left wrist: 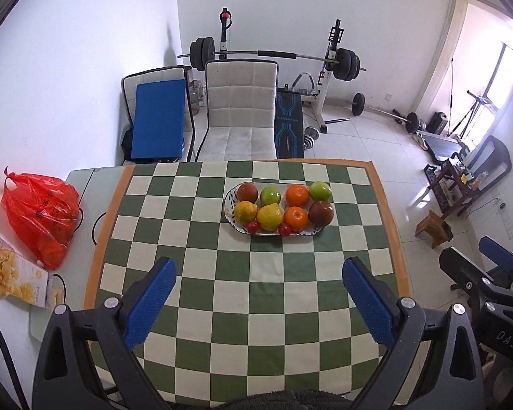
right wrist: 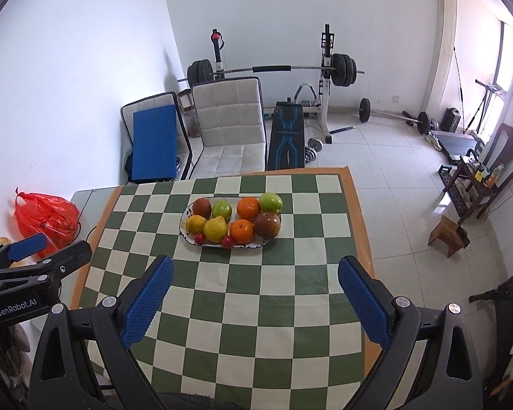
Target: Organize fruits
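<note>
A: Tongs state?
B: Left gripper (left wrist: 258, 275) is hanging over the near part of the checkered cloth (left wrist: 242, 307), blue pads (left wrist: 150, 302) spread wide, pinching nothing. Right gripper (right wrist: 254, 273) is doing the same, spread wide and holding nothing.

A: Where's the fruit sitting?
B: All of it is lying on the oval plate (left wrist: 229, 217) toward the far side of the cloth, well apart from both grippers. Back row: dark red apple (left wrist: 247, 193), green apple (left wrist: 270, 195), orange (left wrist: 297, 195), second green apple (left wrist: 320, 190). Front row: lemon (left wrist: 245, 212), yellow pear (left wrist: 269, 217), second orange (left wrist: 296, 219), second dark red apple (left wrist: 321, 212). Two small red fruits (left wrist: 252, 227) are sitting at the near rim, either side of the pear.

A: Fruits touching?
B: Packed close, neighbours touching.

A: Off the cloth?
B: Red plastic bag (left wrist: 41, 215) and a snack box (left wrist: 15, 275) are lying on the bare table (left wrist: 82, 184) at the left. A white chair (left wrist: 241, 109) is standing behind the table.
</note>
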The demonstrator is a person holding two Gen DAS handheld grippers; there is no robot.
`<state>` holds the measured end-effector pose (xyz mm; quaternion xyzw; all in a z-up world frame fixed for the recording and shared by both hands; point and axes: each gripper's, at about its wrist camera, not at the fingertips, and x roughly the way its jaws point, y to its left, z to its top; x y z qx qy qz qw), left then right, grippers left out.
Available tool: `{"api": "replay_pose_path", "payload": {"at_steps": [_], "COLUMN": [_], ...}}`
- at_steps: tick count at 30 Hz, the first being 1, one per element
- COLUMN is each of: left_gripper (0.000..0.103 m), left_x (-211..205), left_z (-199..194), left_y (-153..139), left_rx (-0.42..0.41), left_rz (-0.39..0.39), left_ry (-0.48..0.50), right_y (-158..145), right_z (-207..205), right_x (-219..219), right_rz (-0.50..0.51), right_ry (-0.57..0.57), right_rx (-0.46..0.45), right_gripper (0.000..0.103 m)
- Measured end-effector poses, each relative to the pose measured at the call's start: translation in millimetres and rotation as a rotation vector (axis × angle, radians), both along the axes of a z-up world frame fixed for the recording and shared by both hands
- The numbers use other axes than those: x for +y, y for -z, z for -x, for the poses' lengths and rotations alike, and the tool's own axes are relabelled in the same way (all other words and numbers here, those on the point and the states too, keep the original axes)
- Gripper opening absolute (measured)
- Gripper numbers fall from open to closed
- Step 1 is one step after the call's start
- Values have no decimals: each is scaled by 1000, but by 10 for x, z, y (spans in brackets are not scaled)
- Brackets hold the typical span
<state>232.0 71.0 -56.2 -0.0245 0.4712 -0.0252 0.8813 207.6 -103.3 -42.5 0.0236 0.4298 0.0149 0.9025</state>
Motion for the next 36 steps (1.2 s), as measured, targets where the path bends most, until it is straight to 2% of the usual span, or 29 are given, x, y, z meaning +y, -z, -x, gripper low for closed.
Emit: {"api": "replay_pose_path", "payload": {"at_steps": [7, 18, 25, 36], "left_gripper": [100, 100, 100, 100], "left_x": [2, -11, -24, -41], "left_z": [117, 167, 1, -449], "left_y": [-173, -203, -100, 374], "left_rx": [-37, -45, -54, -2], "left_rz": [2, -3, -35, -77], "left_ry": [-3, -6, -16, -30], "right_y": [-202, -168, 89, 629], "right_z": [152, 124, -113, -610], "right_x": [27, 65, 46, -57], "right_rz": [-14, -18, -4, 10], "right_ry": [-11, -8, 12, 52], "right_rx": [-16, -10, -8, 43], "right_gripper": [99, 99, 99, 99]}}
